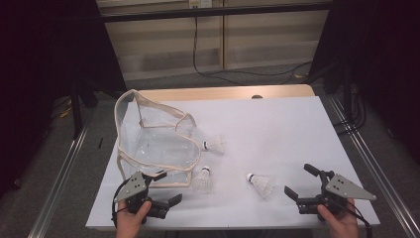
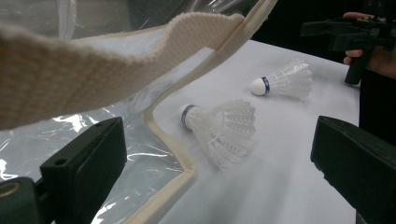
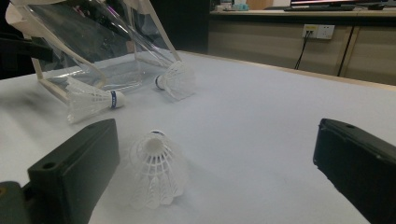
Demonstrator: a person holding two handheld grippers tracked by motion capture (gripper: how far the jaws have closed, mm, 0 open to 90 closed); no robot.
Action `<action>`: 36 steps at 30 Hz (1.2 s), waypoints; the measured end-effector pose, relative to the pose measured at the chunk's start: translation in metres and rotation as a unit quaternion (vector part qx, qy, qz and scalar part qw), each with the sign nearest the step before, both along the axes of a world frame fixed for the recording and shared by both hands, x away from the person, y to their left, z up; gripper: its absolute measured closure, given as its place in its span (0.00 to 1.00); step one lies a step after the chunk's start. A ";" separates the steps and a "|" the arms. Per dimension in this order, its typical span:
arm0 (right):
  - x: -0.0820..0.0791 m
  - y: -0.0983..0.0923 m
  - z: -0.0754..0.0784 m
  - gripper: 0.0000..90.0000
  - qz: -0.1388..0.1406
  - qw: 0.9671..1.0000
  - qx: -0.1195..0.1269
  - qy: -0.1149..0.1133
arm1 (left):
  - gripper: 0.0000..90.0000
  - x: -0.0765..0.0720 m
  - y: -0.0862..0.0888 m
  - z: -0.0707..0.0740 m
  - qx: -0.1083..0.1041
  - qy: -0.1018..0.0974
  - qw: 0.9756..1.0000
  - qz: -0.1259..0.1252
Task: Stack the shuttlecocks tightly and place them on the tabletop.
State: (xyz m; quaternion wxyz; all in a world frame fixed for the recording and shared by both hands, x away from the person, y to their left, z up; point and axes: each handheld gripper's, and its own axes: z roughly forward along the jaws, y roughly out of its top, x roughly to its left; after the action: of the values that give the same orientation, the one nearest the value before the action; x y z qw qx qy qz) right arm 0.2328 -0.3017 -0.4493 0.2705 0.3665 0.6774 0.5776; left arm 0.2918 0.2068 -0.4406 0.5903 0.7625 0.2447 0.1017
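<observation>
Three white feather shuttlecocks with blue-banded cork tips lie on the white table cover. One (image 1: 214, 145) rests against the clear plastic bag with beige trim (image 1: 153, 139), one (image 1: 203, 179) lies by the bag's front corner, and one (image 1: 261, 184) lies further right. My left gripper (image 1: 167, 187) stands open at the bag's front edge, with the nearest shuttlecock (image 2: 224, 126) ahead of it and the bag's woven strap (image 2: 93, 60) overhead. My right gripper (image 1: 298, 179) is open too. A shuttlecock (image 3: 156, 172) lies just ahead of it, nearer its left jaw and untouched.
The white cover (image 1: 277, 129) lies on a wooden table whose far edge (image 1: 223, 92) shows. Metal rails (image 1: 59, 173) run along both sides. A wall with a socket and cables (image 3: 317, 31) stands beyond the table. The other hand's gripper (image 2: 355, 32) appears far off in the left gripper view.
</observation>
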 end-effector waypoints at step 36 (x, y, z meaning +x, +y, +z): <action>0.000 -0.001 0.000 0.00 -0.002 1.000 -0.002 -0.003 | 0.05 -0.001 -0.032 -0.002 0.028 0.015 0.999 -0.042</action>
State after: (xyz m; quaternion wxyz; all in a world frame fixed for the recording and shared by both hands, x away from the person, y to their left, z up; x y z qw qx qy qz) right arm 0.2323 -0.3028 -0.4490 0.2742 0.3659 0.6769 0.5769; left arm 0.2909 0.1746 -0.4423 0.5688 0.7897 0.2183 0.0717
